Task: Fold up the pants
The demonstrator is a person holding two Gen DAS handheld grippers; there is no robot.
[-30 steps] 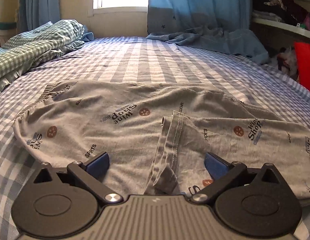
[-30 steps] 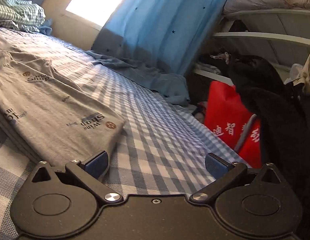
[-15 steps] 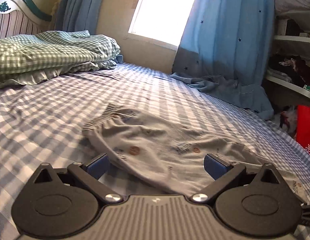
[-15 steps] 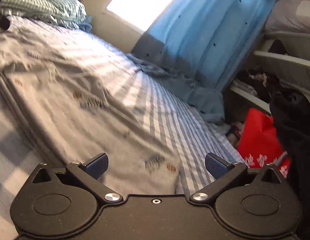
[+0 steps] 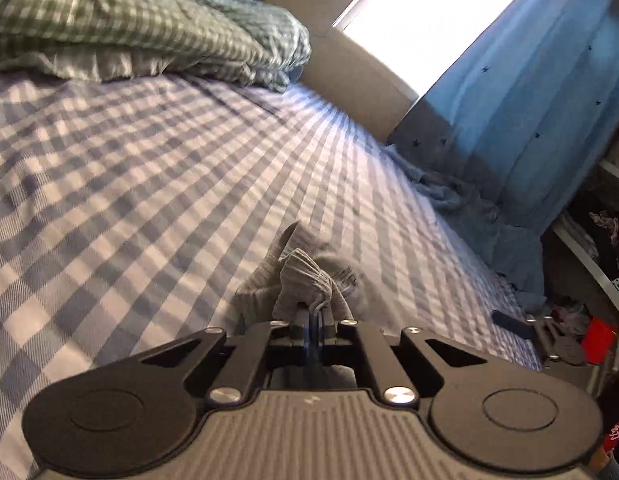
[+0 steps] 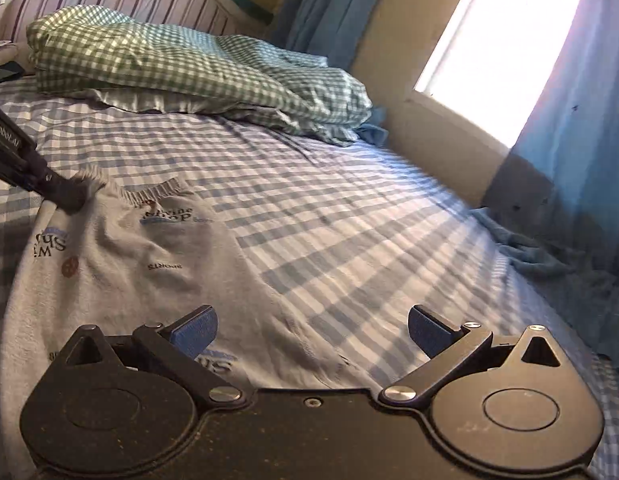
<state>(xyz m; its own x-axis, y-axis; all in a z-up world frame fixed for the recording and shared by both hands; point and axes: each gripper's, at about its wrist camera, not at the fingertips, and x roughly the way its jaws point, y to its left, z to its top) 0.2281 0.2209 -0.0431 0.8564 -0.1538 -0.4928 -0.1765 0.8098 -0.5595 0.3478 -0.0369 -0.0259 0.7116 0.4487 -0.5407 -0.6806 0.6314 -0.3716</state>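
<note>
The left gripper (image 5: 312,322) was clamped on the ribbed waistband of the grey pants (image 6: 121,264), which lay across the bed (image 6: 349,216) at lower left of the right wrist view. The right gripper (image 6: 312,330) hovered wide apart over their near edge; it probably needed to pinch that edge before both lifted evenly.

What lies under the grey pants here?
The grey pants lie on the blue checked sheet, visible all around them. Anything between fabric and sheet is covered. The left tool pinches the waistband.
</note>
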